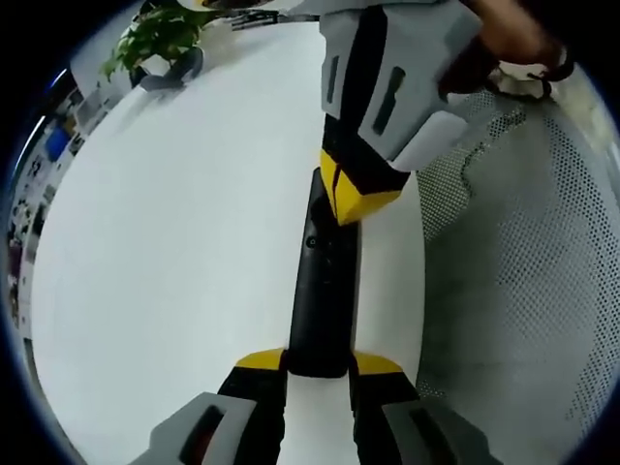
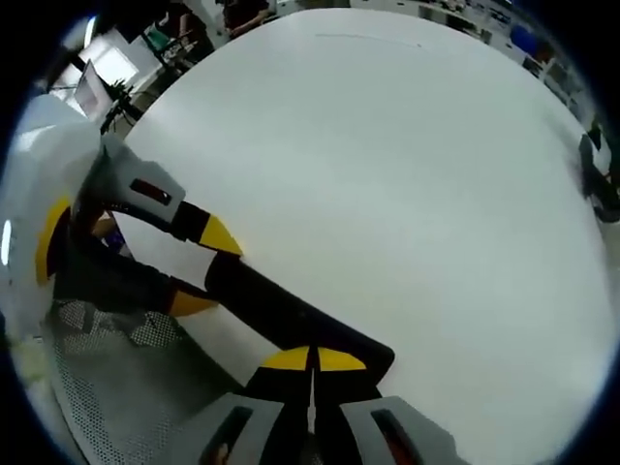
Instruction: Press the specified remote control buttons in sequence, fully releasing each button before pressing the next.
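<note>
A long black remote control [image 1: 325, 281] lies lengthwise over the white table [image 1: 174, 242], near its edge. My left gripper [image 1: 320, 362] is shut on the remote's near end, one yellow-tipped jaw on each side. From above, my right gripper [image 1: 354, 201] comes down with its yellow tips together and rests on the remote's upper face, toward its far end. In the right gripper view, my right gripper [image 2: 312, 358] is shut, tips meeting over one end of the remote [image 2: 291, 315]. The left gripper [image 2: 203, 269] clamps the other end there.
A grey mesh chair [image 1: 523, 252] stands beside the table edge, and its mesh [image 2: 116, 387] also lies below the remote. A potted plant [image 1: 160, 34] sits at the table's far corner. A person's hand [image 1: 504, 48] holds the right gripper. The wide table top [image 2: 387, 165] stretches away.
</note>
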`<state>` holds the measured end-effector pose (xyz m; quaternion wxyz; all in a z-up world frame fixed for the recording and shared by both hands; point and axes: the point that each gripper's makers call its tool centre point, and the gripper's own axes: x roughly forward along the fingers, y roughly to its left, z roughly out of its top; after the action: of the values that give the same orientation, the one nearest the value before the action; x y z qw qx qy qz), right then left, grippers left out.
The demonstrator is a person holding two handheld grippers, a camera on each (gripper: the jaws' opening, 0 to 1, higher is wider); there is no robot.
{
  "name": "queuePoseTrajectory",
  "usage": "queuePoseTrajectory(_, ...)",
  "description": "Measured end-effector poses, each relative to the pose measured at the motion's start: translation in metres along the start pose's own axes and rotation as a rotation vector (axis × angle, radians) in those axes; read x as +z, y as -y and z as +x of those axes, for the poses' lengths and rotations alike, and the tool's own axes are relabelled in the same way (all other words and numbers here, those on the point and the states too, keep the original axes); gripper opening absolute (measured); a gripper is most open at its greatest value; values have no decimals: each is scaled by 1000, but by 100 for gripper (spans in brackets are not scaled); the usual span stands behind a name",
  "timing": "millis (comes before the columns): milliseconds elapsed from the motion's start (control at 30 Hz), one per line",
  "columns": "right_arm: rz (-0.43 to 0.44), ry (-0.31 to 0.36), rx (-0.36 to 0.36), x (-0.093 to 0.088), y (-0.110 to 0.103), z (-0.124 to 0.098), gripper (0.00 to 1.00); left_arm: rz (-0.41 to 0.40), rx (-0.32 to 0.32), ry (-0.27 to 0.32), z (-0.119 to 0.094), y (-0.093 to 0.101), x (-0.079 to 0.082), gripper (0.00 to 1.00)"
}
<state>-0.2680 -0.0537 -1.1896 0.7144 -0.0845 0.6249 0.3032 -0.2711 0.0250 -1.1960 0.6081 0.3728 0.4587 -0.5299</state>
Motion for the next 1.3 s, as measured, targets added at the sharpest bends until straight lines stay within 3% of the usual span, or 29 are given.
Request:
queuePoseTrajectory(133, 62, -24, 28, 1, 1, 1, 0, 22, -7, -19, 0, 0, 0, 23)
queuePoseTrajectory(233, 45, -23, 11, 0, -1, 1, 0, 31, -15, -17, 0, 0, 1, 23)
queuePoseTrajectory(433, 97, 28, 41, 0, 2, 1, 0, 40, -25, 30, -1, 0, -1, 23)
queuePoseTrajectory(600, 141, 11, 15, 0, 0, 1, 0, 56, -33, 41, -1, 0, 0, 23)
queuePoseTrajectory(733, 219, 7, 58, 0, 1, -1, 0, 68, -34, 46, -1, 1, 0, 23)
queuePoseTrajectory(833, 223, 9, 61, 0, 2, 0, 0, 60, -35, 63, -2, 1, 0, 23)
queuePoseTrajectory(1000, 235, 25, 42, 1, 1, 0, 0, 63, -25, 68, -1, 1, 0, 23)
queuePoseTrajectory(1067, 310, 32, 53, 1, 1, -2, 0, 68, -26, 69, -1, 0, 0, 23)
queuePoseTrajectory(1300, 305, 39, 16, -1, 5, -4, 0, 83, -35, 54, -1, -1, 1, 23)
